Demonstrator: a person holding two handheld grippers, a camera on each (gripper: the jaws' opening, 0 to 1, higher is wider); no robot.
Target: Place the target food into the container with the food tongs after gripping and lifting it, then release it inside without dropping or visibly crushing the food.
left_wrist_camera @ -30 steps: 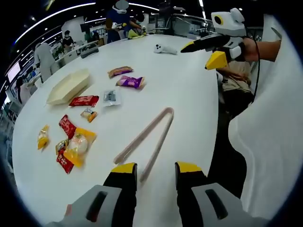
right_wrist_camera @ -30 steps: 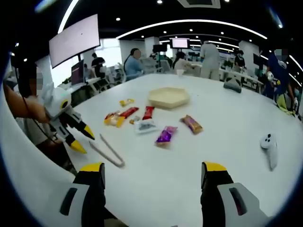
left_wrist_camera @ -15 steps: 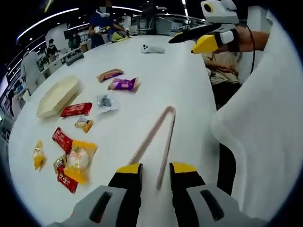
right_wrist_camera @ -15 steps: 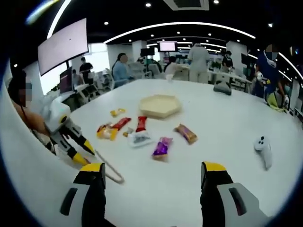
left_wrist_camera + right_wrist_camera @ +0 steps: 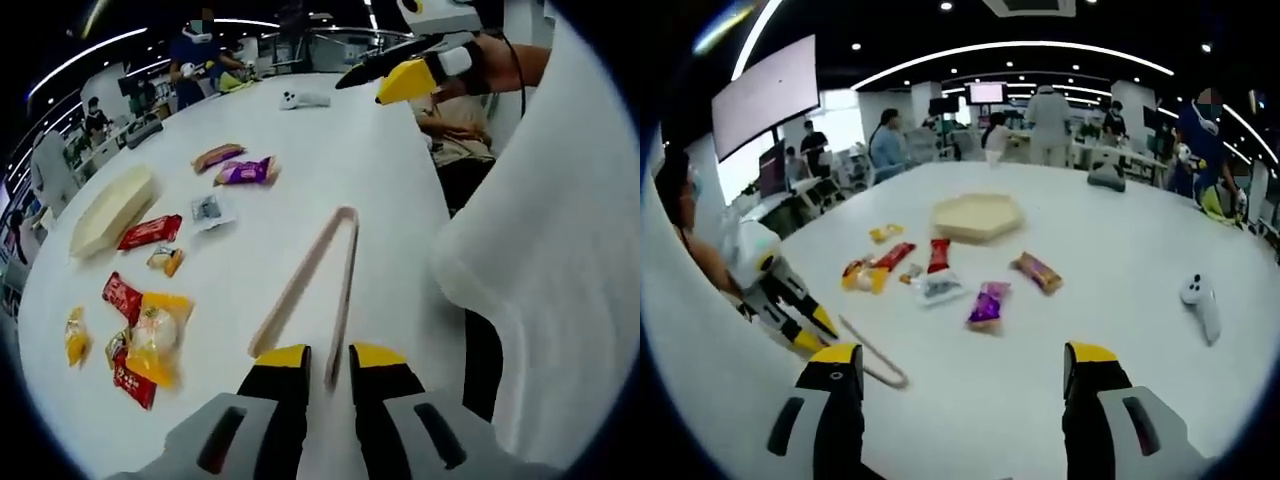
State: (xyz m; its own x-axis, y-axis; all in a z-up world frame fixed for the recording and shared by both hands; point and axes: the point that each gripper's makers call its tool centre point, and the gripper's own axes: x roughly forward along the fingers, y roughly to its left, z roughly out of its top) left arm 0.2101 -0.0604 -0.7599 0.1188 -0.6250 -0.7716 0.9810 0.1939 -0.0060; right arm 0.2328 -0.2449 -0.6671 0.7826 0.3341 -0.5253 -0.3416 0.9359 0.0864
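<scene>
Pink-beige food tongs [image 5: 312,280] lie on the white table [image 5: 390,180], their joined end pointing away. My left gripper [image 5: 328,362] is low over their open ends, jaws narrowed but still open, with the tip of one tong arm between them. A beige hexagonal container [image 5: 105,205] sits far left, also seen as the container [image 5: 977,215]. Several wrapped snacks lie between: a purple packet [image 5: 245,172], a red packet [image 5: 150,232], a yellow bag [image 5: 155,330]. My right gripper [image 5: 962,360] hangs wide open above the table with nothing in it. The left gripper [image 5: 790,310] touches the tongs [image 5: 875,355].
A white controller [image 5: 303,99] lies at the far side, seen as the controller [image 5: 1202,300] at right. A person's white sleeve [image 5: 540,260] fills the right side. The table's edge [image 5: 455,290] runs close to the tongs. People and desks stand beyond the table.
My left gripper has come down and forward onto the tongs' open ends, and its jaws have narrowed around one arm tip. The right gripper has stayed wide open, barely shifting.
</scene>
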